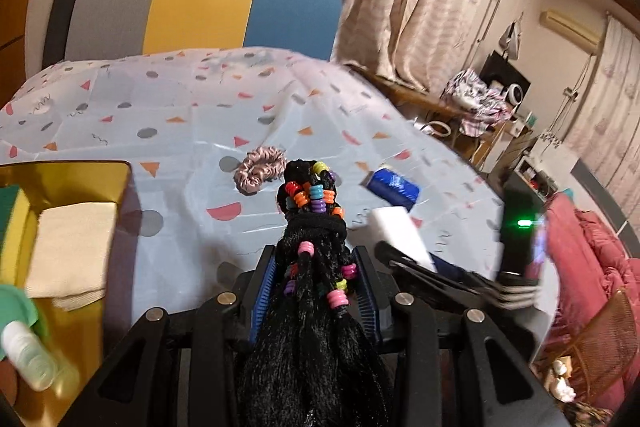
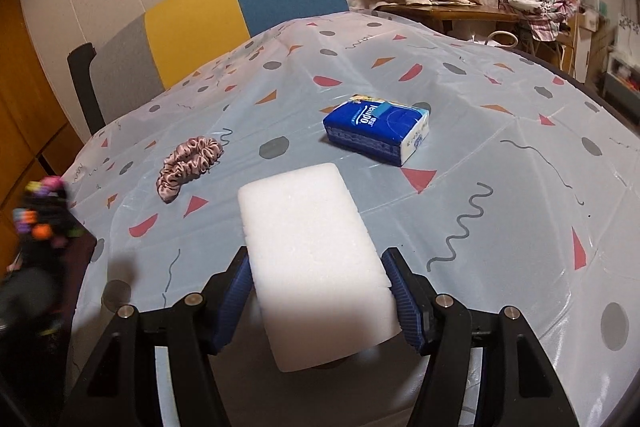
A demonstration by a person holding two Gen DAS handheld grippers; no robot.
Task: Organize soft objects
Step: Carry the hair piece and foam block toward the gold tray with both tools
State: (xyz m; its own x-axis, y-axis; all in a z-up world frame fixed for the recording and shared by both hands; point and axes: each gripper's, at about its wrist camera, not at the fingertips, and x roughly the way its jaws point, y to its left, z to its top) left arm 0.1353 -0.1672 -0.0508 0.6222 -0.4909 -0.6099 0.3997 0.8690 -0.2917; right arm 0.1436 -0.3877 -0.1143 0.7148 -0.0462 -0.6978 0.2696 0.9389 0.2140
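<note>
Firmly tonged: porous white foam block [image 2: 316,259].

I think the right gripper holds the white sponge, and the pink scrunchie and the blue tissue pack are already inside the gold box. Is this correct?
Not quite. The right gripper does hold the white sponge, but the pink scrunchie and blue tissue pack lie on the tablecloth, as the right wrist view shows.

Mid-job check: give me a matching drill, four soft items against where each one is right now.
Items:
1. white sponge block
2. beaded black hairpiece
3. pink scrunchie
4. blue tissue pack

Places:
A. lying on the tablecloth, left of the tissue pack
B. clamped in the left tongs
C. lying on the tablecloth, far side
D. clamped in the right tongs

Pairs: 1-D, 2-B, 3-A, 4-C
</note>
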